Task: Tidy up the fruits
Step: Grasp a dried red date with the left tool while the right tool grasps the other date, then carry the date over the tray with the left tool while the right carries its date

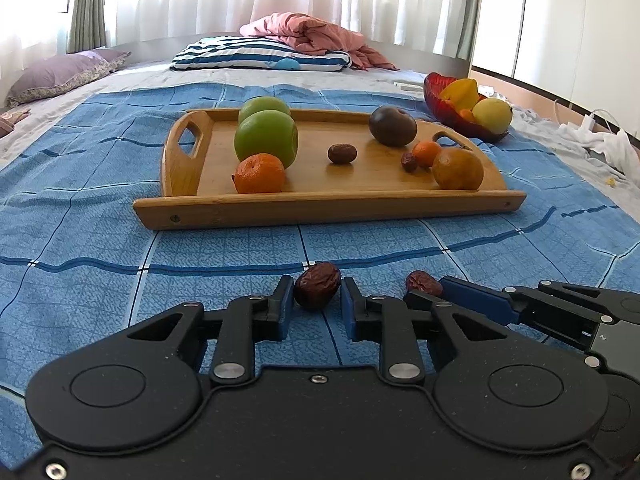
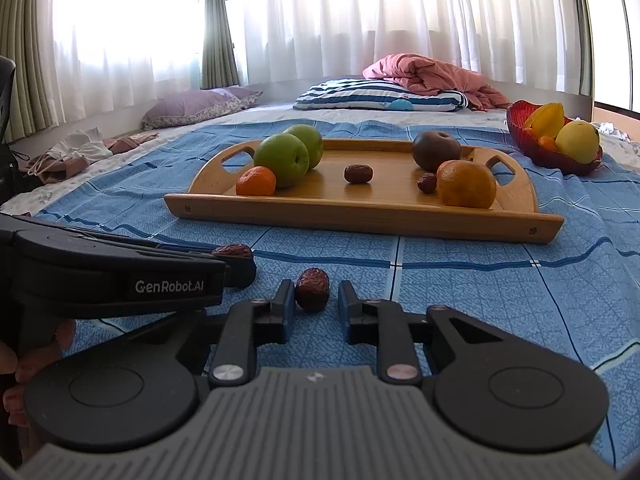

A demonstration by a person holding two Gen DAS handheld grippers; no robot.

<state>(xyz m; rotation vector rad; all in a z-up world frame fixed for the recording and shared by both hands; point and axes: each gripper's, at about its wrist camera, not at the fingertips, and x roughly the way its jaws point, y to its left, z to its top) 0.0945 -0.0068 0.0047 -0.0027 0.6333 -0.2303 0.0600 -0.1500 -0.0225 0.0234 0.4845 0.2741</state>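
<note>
Both grippers rest low on the blue checked bedspread, in front of a wooden tray (image 1: 320,210). My left gripper (image 1: 317,294) is shut on a wrinkled red date (image 1: 318,291); its blue pads touch both sides. Beside it, my right gripper (image 2: 314,294) is shut on a second red date (image 2: 312,289), which lies against the left pad. The tray holds two green apples (image 1: 266,138), a mandarin (image 1: 259,173), a dark round fruit (image 1: 393,126), an orange (image 1: 458,169) and small dates (image 1: 342,153).
A red bowl (image 1: 452,120) with yellow fruit stands on the bed at the tray's far right. Pillows and a pink quilt (image 1: 312,34) lie at the back by the curtains. White cloth and a cable lie at the bed's right edge. A hand holds the left gripper's handle (image 2: 24,360).
</note>
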